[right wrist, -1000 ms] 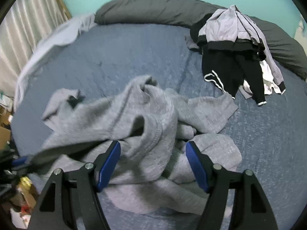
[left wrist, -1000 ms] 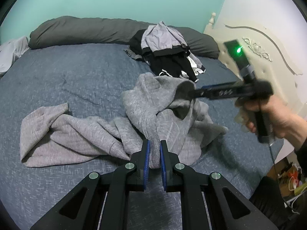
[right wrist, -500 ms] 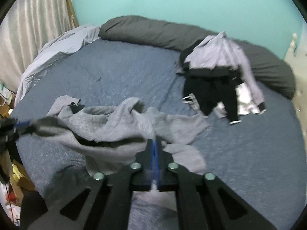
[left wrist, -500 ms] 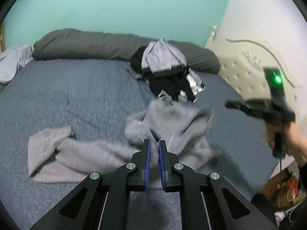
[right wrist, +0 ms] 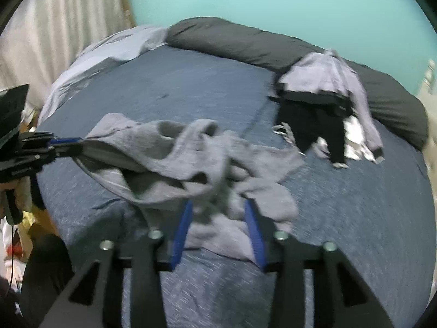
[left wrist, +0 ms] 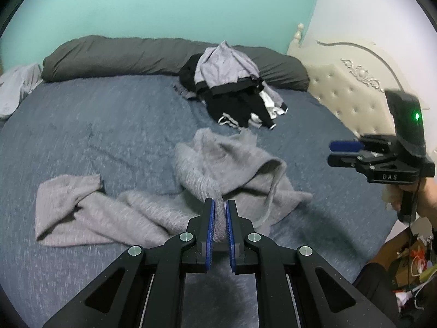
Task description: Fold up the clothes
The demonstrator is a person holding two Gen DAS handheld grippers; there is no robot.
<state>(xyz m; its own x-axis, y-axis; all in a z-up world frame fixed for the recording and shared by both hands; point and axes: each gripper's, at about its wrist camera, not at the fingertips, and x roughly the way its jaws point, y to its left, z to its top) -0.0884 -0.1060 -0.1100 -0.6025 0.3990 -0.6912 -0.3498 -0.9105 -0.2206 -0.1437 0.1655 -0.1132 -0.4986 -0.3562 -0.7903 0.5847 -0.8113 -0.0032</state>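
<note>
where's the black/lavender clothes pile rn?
Left wrist view: clothes pile sits upper centre on the bed, against the dark bolster, beyond the grey sweatshirt.

left gripper [left wrist: 219, 205]: matte black angular arms, blue ribbed pads, round silver screws
right gripper [left wrist: 334, 153]: black body, white "DAS" lettering, green light on its upright black block, thin black cable
clothing: dark sleeve edge at the wrist
</note>
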